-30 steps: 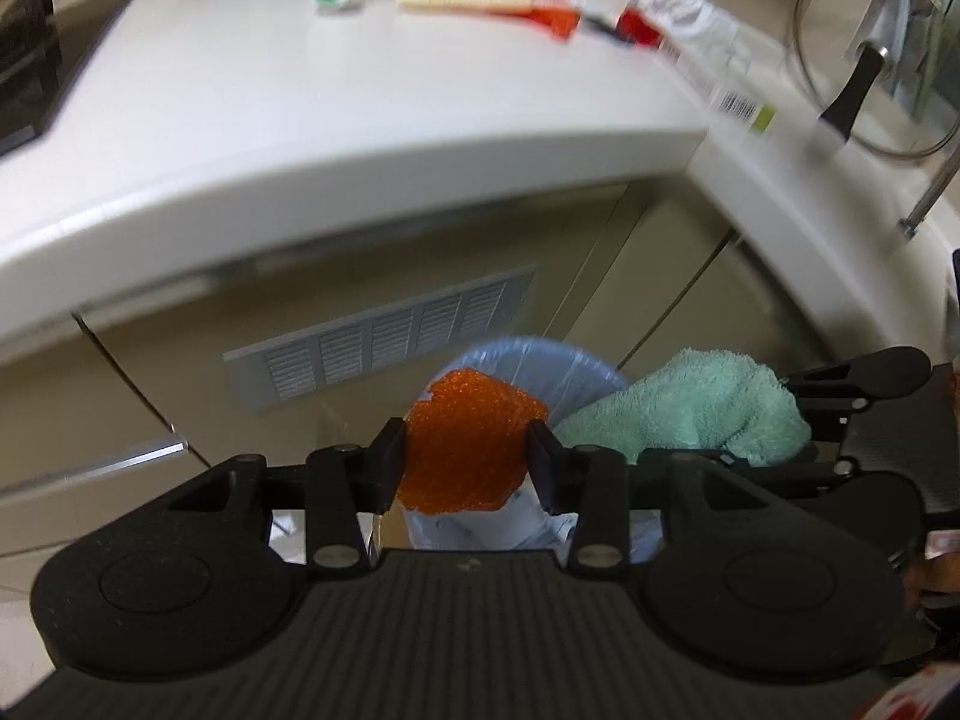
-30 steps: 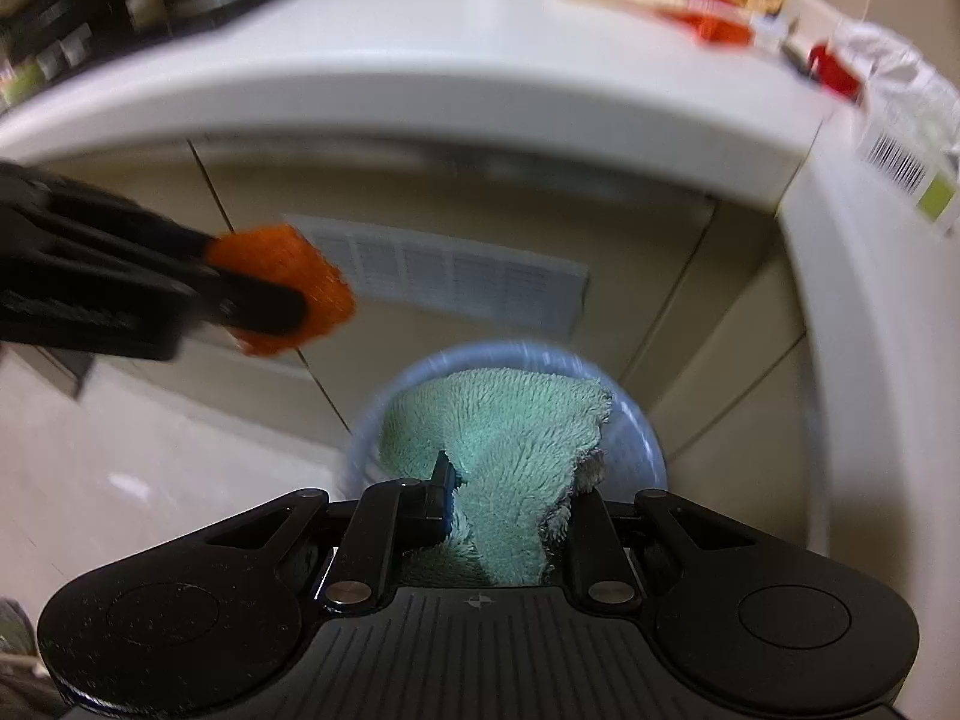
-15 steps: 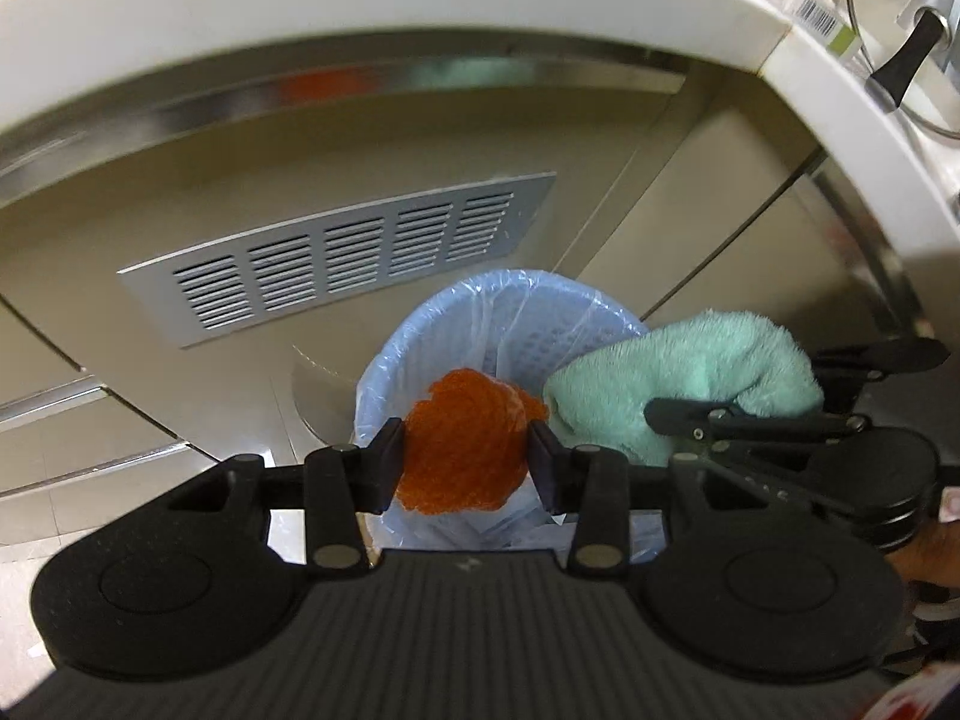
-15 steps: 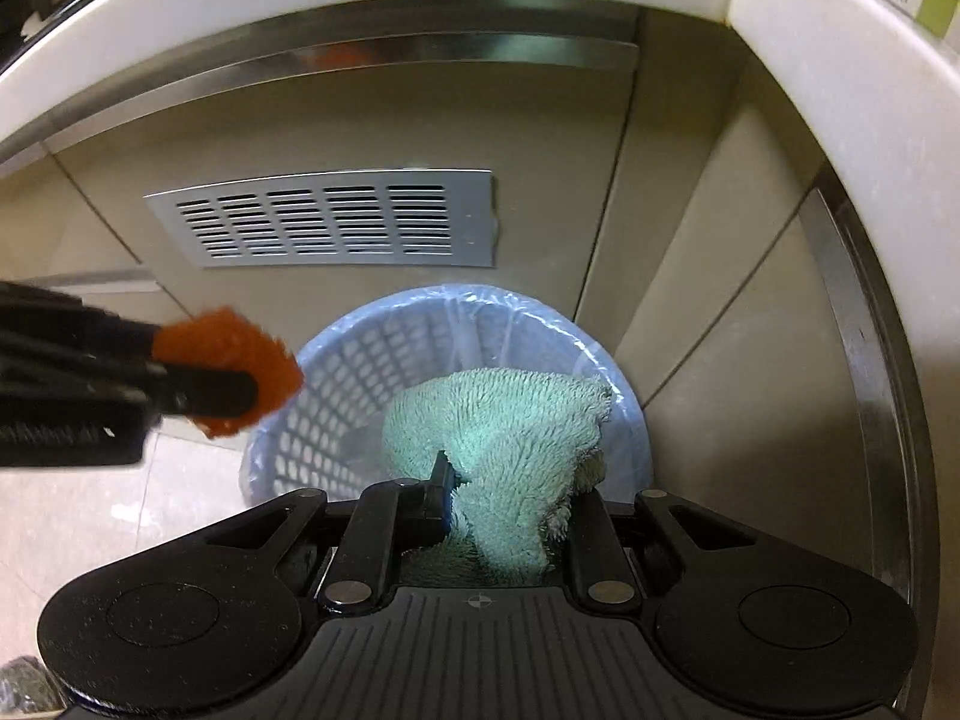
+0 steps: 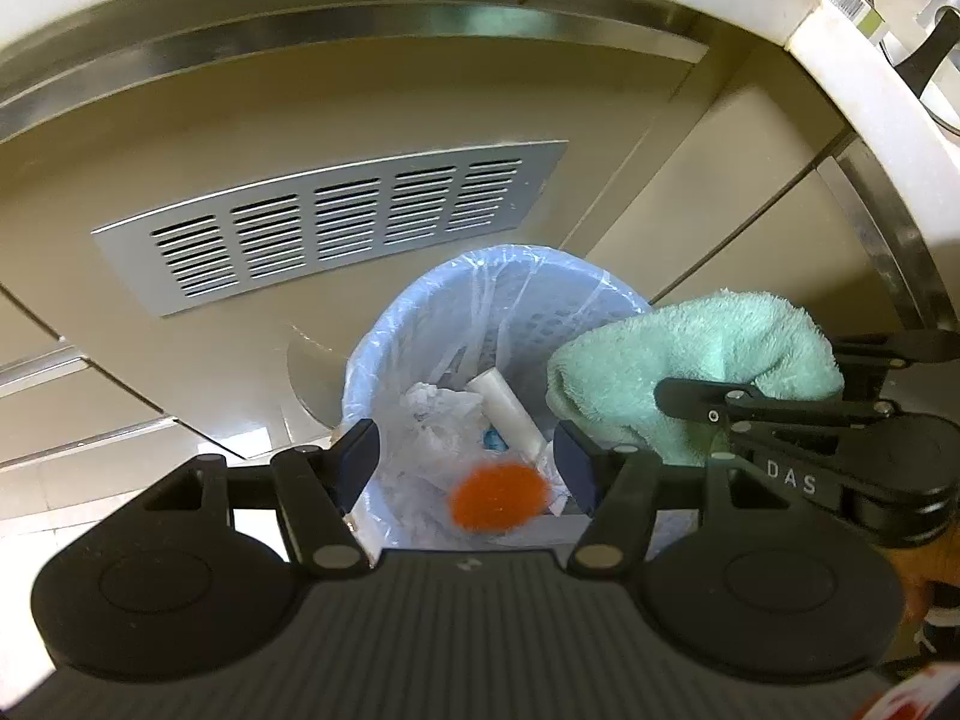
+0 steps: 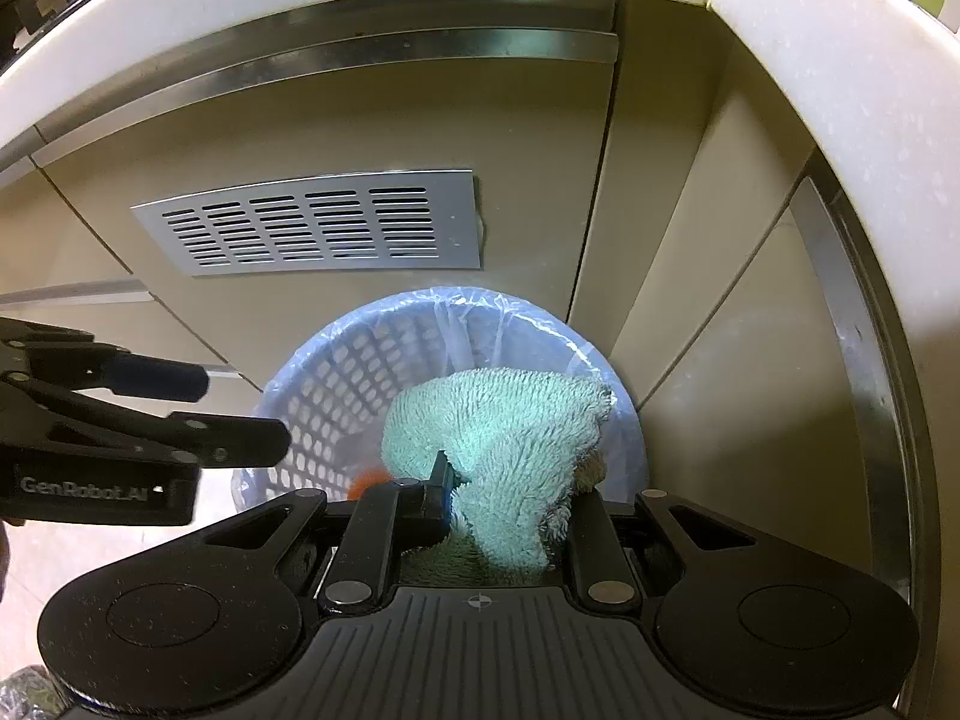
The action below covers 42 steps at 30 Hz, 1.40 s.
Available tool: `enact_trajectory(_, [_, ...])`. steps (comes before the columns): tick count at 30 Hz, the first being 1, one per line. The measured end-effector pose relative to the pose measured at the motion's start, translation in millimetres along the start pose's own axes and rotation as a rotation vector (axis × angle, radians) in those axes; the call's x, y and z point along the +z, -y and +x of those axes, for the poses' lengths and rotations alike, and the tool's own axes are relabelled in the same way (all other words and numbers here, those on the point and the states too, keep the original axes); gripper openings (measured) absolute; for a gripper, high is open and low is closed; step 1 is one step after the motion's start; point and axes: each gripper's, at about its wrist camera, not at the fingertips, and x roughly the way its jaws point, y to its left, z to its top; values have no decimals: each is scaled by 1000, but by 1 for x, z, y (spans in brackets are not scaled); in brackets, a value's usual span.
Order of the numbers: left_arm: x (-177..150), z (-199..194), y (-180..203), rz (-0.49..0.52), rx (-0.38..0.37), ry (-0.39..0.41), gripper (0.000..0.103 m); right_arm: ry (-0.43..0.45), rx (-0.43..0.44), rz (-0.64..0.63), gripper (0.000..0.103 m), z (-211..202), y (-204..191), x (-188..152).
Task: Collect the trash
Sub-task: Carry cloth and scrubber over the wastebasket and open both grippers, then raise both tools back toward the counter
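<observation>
A pale blue mesh trash bin (image 5: 414, 324) (image 6: 336, 378) lined with a clear bag stands on the floor against the cabinet. My left gripper (image 5: 468, 456) hangs over it, its jaws opening, with nothing between them. The orange sponge-like scrap (image 5: 498, 495) is blurred and free below the fingers, inside the bin among white wrappers; in the right wrist view a sliver of the orange scrap (image 6: 366, 480) shows. My right gripper (image 6: 504, 504) (image 5: 708, 402) is shut on a mint-green terry cloth (image 6: 510, 438) (image 5: 678, 360), held above the bin's right side.
A beige cabinet front with a metal vent grille (image 5: 324, 222) (image 6: 312, 228) stands just behind the bin. The white countertop edge (image 6: 828, 60) curves overhead and to the right. Pale floor tiles (image 5: 60, 480) lie left of the bin.
Both grippers sank from countertop height to just above the bin. The left jaws then spread and let go of the orange scrap, which dropped into the bin. The right grip on the cloth is unchanged.
</observation>
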Motion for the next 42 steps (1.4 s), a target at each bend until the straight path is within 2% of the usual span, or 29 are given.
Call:
enact_trajectory(12, [-5, -20, -16, -33, 31, 33, 61, 33, 52, 5, 17, -4, -6, 8])
enact_trajectory(13, [-6, -21, -16, -34, 32, 36, 61, 36, 59, 5, 26, -4, -6, 8])
enact_trajectory(14, [-6, -22, -17, -33, 33, 37, 61, 41, 63, 10, 48, -4, -7, 8])
enact_trajectory(16, [-7, -25, -18, -32, 36, 40, 61, 59, 71, 32, 72, -7, -6, 8])
enact_trajectory(26, [-13, -34, -22, -43, 47, 56, 61, 46, 66, 16, 72, -11, -13, 5])
enact_trajectory(33, [-14, -47, -20, -36, 46, 84, 61, 83, 71, -1, 72, -35, -22, 4])
enact_trajectory(37, [-10, -60, -18, -26, 47, 118, 61, 149, 71, -18, 72, -65, -29, 8])
enact_trajectory(42, [1, -86, -10, -3, 36, 186, 61, 304, 52, -41, 72, -116, -33, 20])
